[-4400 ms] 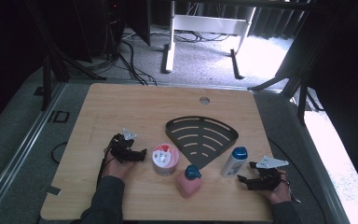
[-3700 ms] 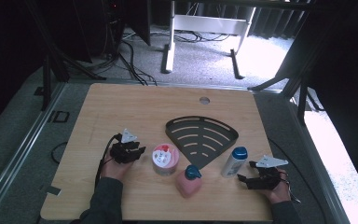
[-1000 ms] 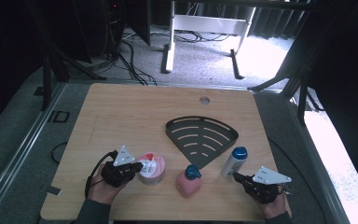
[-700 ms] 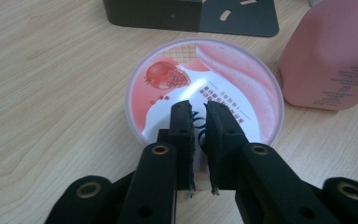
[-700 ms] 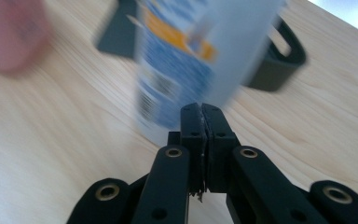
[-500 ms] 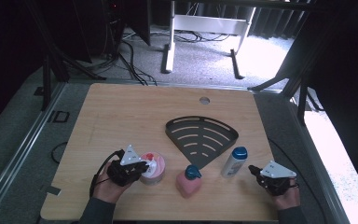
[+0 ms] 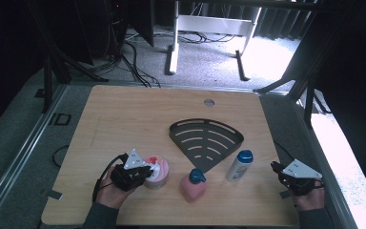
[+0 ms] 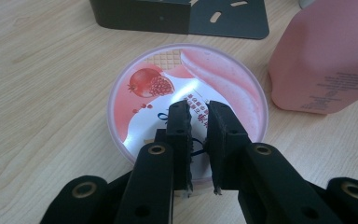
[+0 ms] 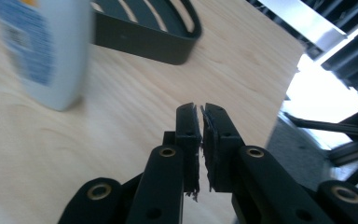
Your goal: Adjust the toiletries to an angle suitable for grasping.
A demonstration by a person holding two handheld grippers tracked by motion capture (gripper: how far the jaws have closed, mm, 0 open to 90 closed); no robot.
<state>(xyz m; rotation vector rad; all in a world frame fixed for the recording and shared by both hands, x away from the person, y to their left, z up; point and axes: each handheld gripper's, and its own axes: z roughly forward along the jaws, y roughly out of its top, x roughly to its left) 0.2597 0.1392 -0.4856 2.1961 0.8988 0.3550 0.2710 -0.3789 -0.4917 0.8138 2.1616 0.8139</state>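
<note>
Pink-lidded tub [image 7: 156, 171] stands on the desk [image 7: 124, 114] near the front edge, left of the pink bottle [image 7: 192, 185] and well short of the black fan-shaped rack [image 7: 206, 142]. Left tongs [image 7: 145, 172] sit at the tub's near side; in the left gripper view the left tongs [image 8: 200, 116] hover over the printed lid [image 8: 186, 93] with only a narrow slit between the pads, and nothing is gripped. Their jaws have just been opening a little, with nothing between them. Right tongs [image 7: 277, 168] are off at the desk's right edge, well apart from the white bottle with the blue cap [image 7: 238, 165]; in the right gripper view the right tongs [image 9: 201, 112] are almost closed and empty, having just parted slightly, with the white bottle [image 9: 42, 46] blurred to one side and the rack's rim [image 9: 144, 46] beyond. Status, as I judge it: if the work is loading the rack, none of it is done. The rack is bare; tub, pink bottle and white bottle all stand on the wood in front of it. No item is lifted or clamped. Remaining: open the jaws wide enough for the tub or a bottle, take hold, carry each across to the rack.
</note>
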